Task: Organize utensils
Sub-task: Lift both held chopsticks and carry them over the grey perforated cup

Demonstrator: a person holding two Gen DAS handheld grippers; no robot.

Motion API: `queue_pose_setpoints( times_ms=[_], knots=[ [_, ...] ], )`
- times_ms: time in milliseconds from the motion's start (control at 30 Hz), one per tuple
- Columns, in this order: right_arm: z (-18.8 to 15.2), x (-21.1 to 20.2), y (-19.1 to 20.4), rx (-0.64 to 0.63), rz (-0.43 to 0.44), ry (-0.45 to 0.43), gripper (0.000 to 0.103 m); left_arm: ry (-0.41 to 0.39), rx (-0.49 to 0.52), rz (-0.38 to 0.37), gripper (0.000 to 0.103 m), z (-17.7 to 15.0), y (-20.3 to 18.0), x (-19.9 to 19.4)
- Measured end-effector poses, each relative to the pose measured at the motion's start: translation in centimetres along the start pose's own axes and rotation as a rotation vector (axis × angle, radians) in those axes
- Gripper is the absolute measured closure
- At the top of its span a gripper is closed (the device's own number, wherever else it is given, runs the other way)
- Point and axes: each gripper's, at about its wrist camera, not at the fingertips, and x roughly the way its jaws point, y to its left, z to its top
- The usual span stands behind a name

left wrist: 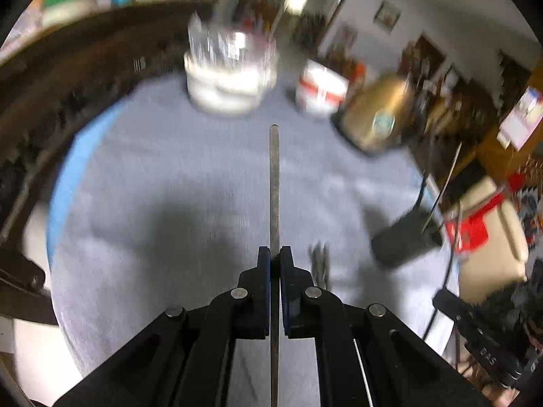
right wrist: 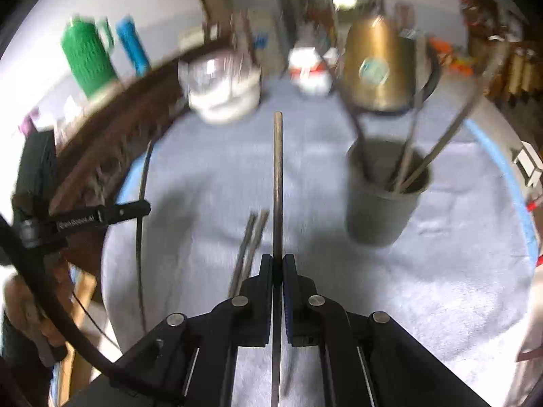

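Note:
My left gripper [left wrist: 275, 254] is shut on a thin metal utensil handle [left wrist: 274, 183] that sticks out forward above the grey cloth [left wrist: 169, 176]. My right gripper [right wrist: 277, 262] is likewise shut on a slim metal utensil handle [right wrist: 278, 183] pointing ahead. A dark grey holder cup [right wrist: 383, 210] stands to the right in the right wrist view with several metal utensils [right wrist: 441, 142] leaning in it; the same cup [left wrist: 404, 240] appears at the right in the left wrist view. Two more metal utensils [right wrist: 249, 244] lie on the cloth just left of the right gripper.
A brass kettle [right wrist: 376, 68] stands behind the cup. A white bowl with glassware [left wrist: 230, 81] and a red-and-white box [left wrist: 320, 90] sit at the far side. A dark wooden rail [left wrist: 85, 78] curves along the left. Green and blue bottles [right wrist: 88, 57] stand behind it.

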Motion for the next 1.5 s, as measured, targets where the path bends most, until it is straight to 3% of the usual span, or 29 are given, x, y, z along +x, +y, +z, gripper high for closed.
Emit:
queue_pose_setpoints(
  times_ms=[233,300,400,633,967,1500],
  knots=[
    [-1.0,-3.6,-2.6,0.080,-0.094,-0.284,0.097,-0.281,0.045,0.044,0.098,-0.1,-2.1,-1.5],
    [-1.1,-4.3,-3.1,0.082,-0.142,-0.362,0.097,-0.319,0.043,0.067,0.098,-0.6,-2.1,-2.6],
    [-1.9,-3.9,-4.6,0.097,-0.184,-0.408,0.097,-0.346,0.057,0.106,0.098,-1.5,-2.3,-1.9],
    [-3.3,-2.9,-5.0,0.067,-0.237,-0.412,0.097,-0.346,0.085,0.145,0.098,-2.8,-2.1,-0.7],
    [-6.0,-5.3,-4.8,0.029,-0.258,-0.428,0.096,-0.394,0.113,0.146,0.097,-5.3,-1.6,-4.4],
    [-9.9,-10.1,-5.8,0.107,-0.256,-0.431,0.095,-0.422,0.124,0.141,0.095,-8.3,-1.0,-7.7]
  ],
)
